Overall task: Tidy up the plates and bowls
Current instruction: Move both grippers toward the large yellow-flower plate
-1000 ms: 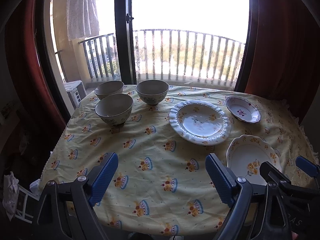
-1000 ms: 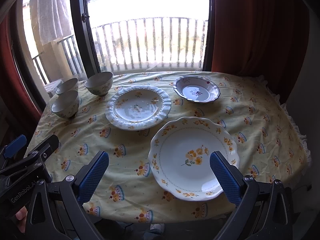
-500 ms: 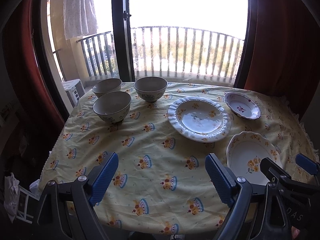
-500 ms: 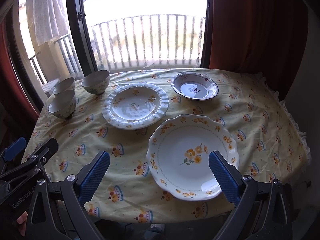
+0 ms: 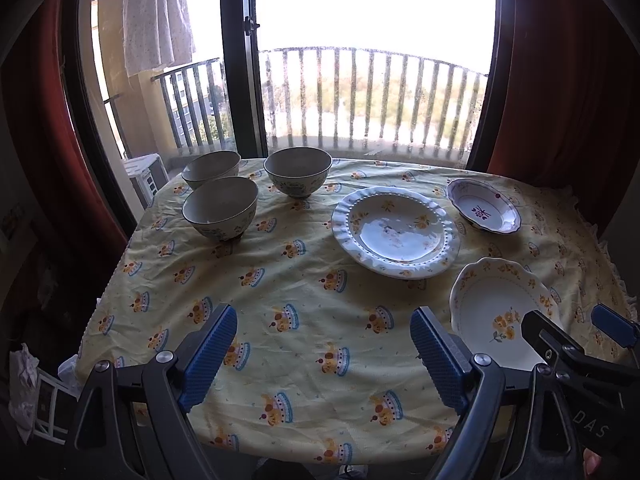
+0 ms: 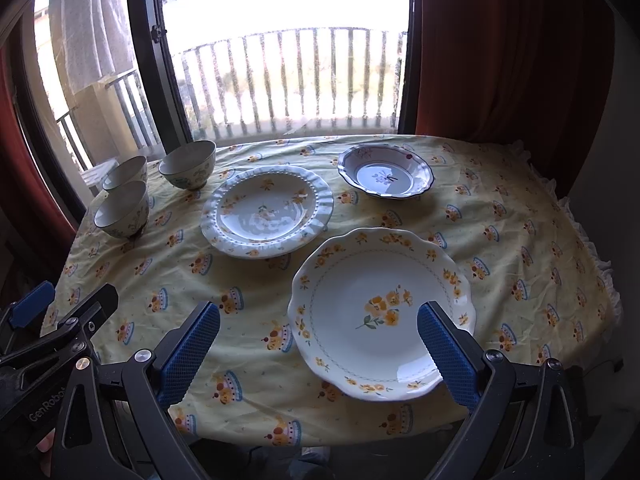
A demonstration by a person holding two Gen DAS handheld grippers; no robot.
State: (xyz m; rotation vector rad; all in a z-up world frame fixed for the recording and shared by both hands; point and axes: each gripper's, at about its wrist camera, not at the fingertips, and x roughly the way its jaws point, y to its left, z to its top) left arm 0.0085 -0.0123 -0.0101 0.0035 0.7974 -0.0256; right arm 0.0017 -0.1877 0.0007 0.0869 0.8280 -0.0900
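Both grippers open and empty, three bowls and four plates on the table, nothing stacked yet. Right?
Almost. There are three plates, not four: the ribbed plate, the blue-rimmed plate and the yellow-flower plate, clearest in the right wrist view. The rest holds: three bowls, nothing stacked, left gripper and right gripper open and empty.

Bright daylight floods through a balcony window (image 5: 372, 40) flanked by red curtains (image 6: 500, 48), railing (image 5: 372, 96) outside.
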